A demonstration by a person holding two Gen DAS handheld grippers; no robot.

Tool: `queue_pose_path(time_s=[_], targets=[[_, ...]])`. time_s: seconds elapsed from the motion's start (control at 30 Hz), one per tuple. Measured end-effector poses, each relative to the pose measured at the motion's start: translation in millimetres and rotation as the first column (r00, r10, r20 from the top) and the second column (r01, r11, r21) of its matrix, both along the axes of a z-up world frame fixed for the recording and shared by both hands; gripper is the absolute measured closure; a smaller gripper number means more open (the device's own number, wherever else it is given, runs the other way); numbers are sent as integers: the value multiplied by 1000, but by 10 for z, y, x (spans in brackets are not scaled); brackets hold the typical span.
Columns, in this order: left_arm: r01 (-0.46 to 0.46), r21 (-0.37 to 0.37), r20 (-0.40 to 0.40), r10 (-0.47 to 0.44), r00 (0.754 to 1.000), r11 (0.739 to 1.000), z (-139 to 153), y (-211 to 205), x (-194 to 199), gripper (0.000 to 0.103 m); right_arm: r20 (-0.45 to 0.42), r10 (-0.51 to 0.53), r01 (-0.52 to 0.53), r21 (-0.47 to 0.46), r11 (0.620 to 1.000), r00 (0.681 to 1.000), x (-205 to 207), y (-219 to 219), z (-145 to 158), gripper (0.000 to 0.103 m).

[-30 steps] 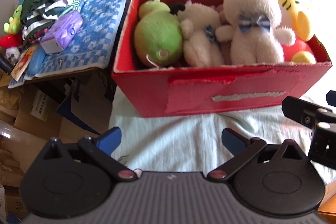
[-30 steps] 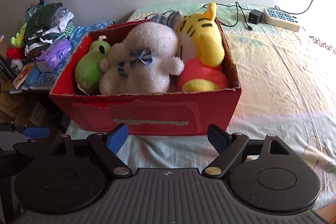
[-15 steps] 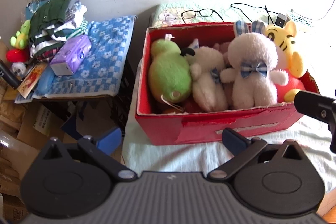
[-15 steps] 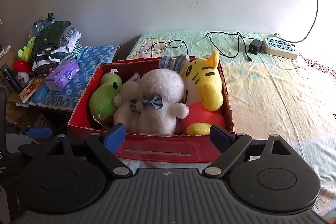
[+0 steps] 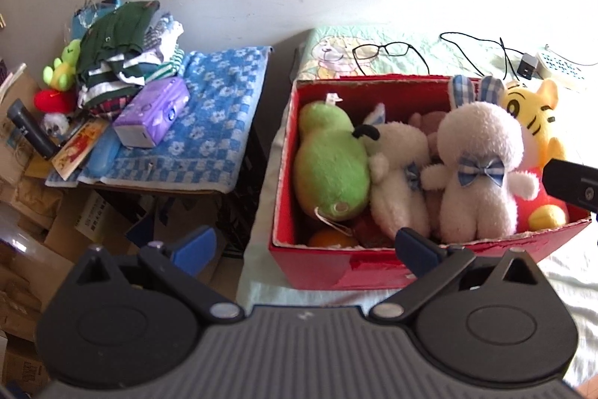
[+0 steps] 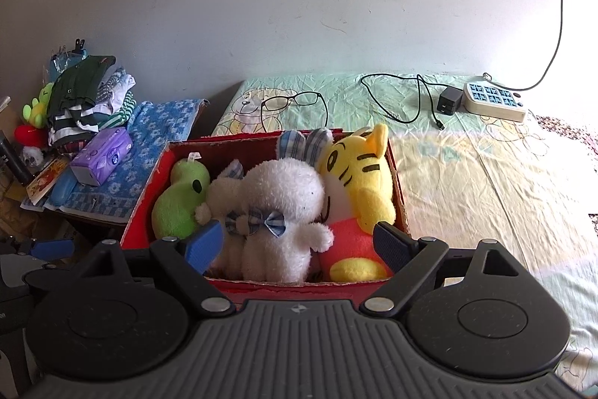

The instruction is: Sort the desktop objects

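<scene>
While both tools hang above the near wall of the red box [image 6: 269, 287], neither holds anything: the left hand-held gripper [image 5: 304, 247] has its jaws spread wide over the box's left front corner, and the right hand-held gripper [image 6: 297, 245] is spread just as wide over the white rabbit [image 6: 280, 212].

The box sits on the bed [image 6: 467, 174] and is packed tight. From left to right lie a green plush [image 5: 329, 171], a small white plush [image 5: 400, 182], the rabbit with its checked bow, and a yellow tiger [image 6: 358, 174] against the right wall. An orange item [image 5: 330, 240] and something red show low in the front corner, mostly hidden.

Beyond the box, glasses [image 6: 293, 101], a black cable with charger [image 6: 448, 100] and a power strip [image 6: 493, 100] lie loose on the sheet. To the left, on a low tabletop under a blue towel [image 5: 220, 122], stand a purple tissue pack [image 5: 151, 118] and a heap of clothes [image 5: 119, 62].

The risk appears to lie in the crowding. Jaws lowered onto the rabbit could also catch the small plush pressed against it, or drag the tiger up with it. Soft fur may slip from a shallow pinch. A reach past the box could snag the cable or crush the glasses.
</scene>
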State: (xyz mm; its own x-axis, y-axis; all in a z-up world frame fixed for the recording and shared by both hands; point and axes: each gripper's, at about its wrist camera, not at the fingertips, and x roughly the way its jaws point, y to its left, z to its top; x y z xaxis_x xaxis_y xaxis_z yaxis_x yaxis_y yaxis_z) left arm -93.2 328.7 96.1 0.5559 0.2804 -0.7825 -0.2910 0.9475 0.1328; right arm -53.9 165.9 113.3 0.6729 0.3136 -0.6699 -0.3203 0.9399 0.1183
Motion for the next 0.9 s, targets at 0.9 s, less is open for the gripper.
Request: queue_pose_path(time_s=[0.9], targets=[[-27, -60, -136, 18, 991, 998, -191, -135, 718, 1, -73, -35, 32, -43, 999, 997, 696, -146, -235, 13]])
